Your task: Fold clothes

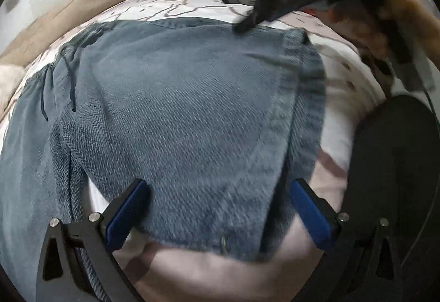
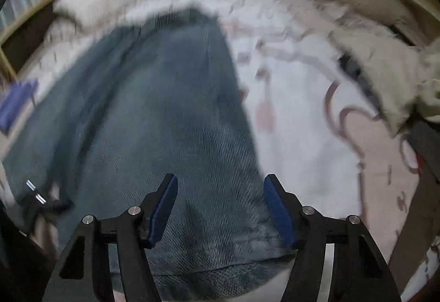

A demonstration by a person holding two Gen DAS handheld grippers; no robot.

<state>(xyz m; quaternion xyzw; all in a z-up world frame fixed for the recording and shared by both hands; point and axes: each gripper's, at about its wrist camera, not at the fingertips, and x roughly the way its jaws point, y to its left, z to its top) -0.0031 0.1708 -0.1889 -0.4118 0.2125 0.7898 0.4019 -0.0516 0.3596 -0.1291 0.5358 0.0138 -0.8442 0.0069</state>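
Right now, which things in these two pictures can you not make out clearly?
- Right wrist view: the far end of the blue-grey knitted garment is motion-blurred.
- Right wrist view: a small purple object at the left edge is blurred and cannot be identified.
- Left wrist view: the black right gripper is blurred, so its jaws are unreadable there.

A patterned white bedsheet (image 1: 338, 98) lies beside a beige blanket (image 1: 68, 8).

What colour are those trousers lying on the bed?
Greyish blue trousers with a herringbone weave, clearest in the left wrist view.
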